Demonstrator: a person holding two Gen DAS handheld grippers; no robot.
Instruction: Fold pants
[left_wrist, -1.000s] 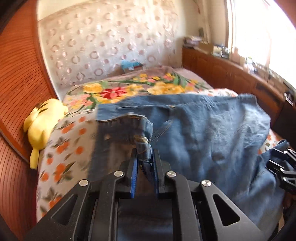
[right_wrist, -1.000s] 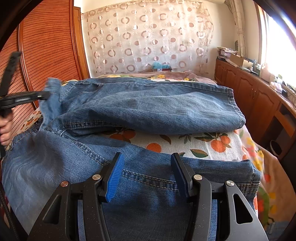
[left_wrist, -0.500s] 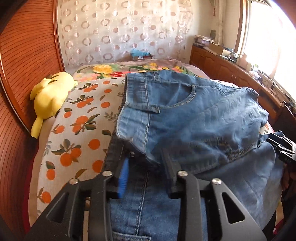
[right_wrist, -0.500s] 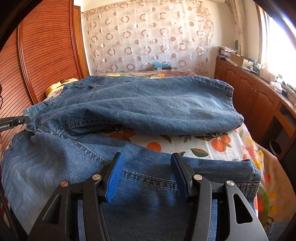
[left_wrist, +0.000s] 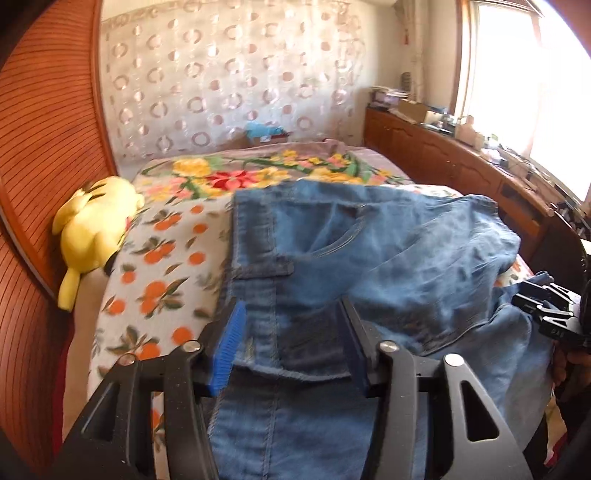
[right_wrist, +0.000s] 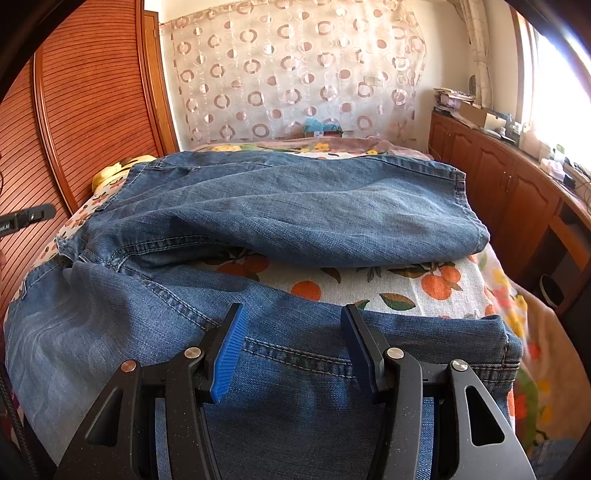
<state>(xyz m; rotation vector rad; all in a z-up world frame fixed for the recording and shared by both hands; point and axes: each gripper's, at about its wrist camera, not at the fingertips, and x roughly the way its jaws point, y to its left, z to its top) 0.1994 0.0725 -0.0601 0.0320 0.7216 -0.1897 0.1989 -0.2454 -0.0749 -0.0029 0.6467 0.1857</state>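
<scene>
jeans (right_wrist: 295, 206) lying folded over on the orange-print bedspread (right_wrist: 388, 288) | left gripper (left_wrist: 291, 343) opening, pads apart, denim edge lying loose between | right gripper (right_wrist: 291, 347) hovering apart over the near leg, not clamping | yellow plush toy (left_wrist: 92, 229) beside the bed edge

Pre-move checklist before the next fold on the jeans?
1. Left gripper free of denim: ok, jaws opening, pads not pressing, waistband corner lies between them.
2. Right gripper free: ok, open above the near leg, nothing pinched.
3. Jeans lying on the bed: ok.
4. Legs stacked: not ok, bedsheet shows between far leg and near leg.
5. Far leg flat: not ok, it bulges and wrinkles.
6. Plush toy out of the way: ok, beside the jeans, apart from them.
</scene>
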